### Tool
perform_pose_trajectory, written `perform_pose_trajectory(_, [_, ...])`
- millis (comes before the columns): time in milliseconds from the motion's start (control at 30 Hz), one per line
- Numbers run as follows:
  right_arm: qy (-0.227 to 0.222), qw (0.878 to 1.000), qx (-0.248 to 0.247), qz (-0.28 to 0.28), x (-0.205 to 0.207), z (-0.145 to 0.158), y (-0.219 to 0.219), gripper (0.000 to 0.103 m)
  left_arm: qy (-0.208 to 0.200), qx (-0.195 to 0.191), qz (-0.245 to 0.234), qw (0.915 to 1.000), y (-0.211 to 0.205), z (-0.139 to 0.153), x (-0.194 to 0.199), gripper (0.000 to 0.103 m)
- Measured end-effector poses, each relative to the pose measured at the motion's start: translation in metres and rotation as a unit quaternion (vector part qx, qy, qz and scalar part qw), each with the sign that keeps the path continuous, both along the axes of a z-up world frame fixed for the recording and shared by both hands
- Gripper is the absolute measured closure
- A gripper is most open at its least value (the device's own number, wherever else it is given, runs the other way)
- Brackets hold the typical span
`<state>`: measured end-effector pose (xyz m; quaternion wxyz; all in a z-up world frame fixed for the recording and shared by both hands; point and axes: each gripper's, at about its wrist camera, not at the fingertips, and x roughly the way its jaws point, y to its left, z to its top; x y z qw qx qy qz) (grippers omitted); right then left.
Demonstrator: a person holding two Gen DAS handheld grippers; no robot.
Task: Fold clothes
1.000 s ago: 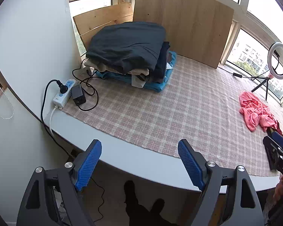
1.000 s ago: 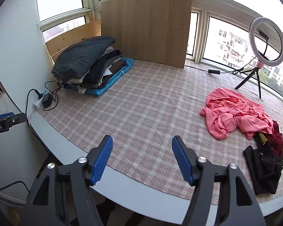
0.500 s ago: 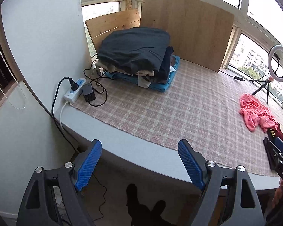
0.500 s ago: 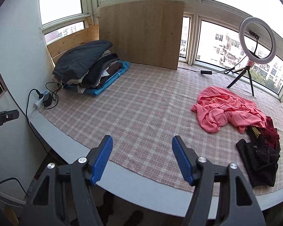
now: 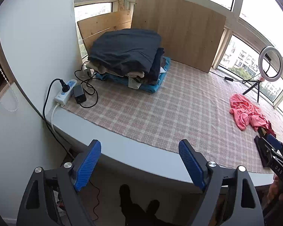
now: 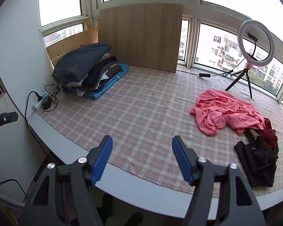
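Both tongs (image 5: pixel 139 162) (image 6: pixel 142 157) wide apart — empty, pink garment (image 6: pixel 224 113) crumpled near ring light (image 6: pixel 255 43)

1. We see a white table (image 6: pixel 141 186) with a rounded front edge, covered almost wholly by a pink checked cloth (image 6: pixel 141 113).
2. On the cloth we find a stack of folded clothes (image 6: pixel 84 71) at the far left, a crumpled pink garment (image 6: pixel 222 113) at the right, and dark garments (image 6: pixel 258 158) touching it.
3. A ring light (image 6: pixel 254 43) on a tripod stands behind; a power strip (image 5: pixel 65 94) lies at the left edge.
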<state>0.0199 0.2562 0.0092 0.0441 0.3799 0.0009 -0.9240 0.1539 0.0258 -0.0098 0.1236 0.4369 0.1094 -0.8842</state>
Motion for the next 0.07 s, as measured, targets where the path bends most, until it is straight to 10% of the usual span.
perform_pose_trajectory(67, [-0.002,1.000,0.001,0.000,-0.0018,-0.0008,-0.0012,0.038,-0.001,-0.013,0.005,0.9999,-0.0005,0.0006,0.0006,0.019])
